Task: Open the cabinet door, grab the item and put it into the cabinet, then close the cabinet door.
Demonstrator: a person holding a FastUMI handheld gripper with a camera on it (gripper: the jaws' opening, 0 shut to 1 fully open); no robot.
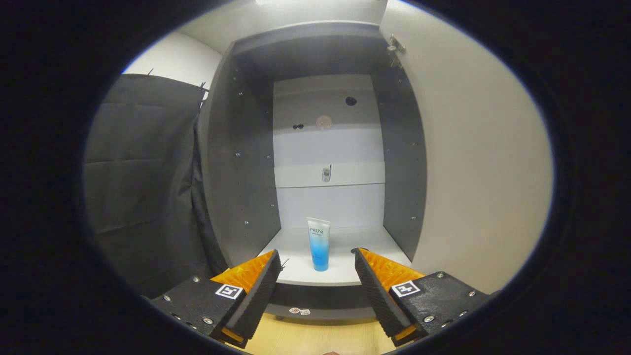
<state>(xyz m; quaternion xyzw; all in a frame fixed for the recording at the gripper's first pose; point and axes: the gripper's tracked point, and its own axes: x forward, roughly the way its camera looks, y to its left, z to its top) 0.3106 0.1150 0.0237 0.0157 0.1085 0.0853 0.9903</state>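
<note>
Plainly, my gripper (318,259) stood wide open with nothing between its fingers (259,286); both tips hung just short of the front edge of the cabinet (236,162) floor. The tube (318,244) stood upright on its cap on that floor, near the front edge and roughly midway between the two side walls, just beyond my fingertips and in line with the gap between them, touching neither. It was pale at the top and blue toward the bottom; its lettering was too small for me to make out properly.

The cabinet door (473,162) was swung open to the right, its pale inner face running up past my right finger, with a hinge (394,49) near its top corner. Much of the door's far edge was cut off from me. On the back panel (329,148) I could see a few dark holes and a small fitting partway up, but what the fitting was I could not tell. Small studs dotted the dark side walls. Left of the cabinet hung a black cloth (143,182), folded and creased, hiding whatever lay behind it. Below my fingers ran a strip of light wooden surface (315,335), mostly hidden by the gripper body, and two tiny stickers (299,311) on the cabinet's base were too small to read.
</note>
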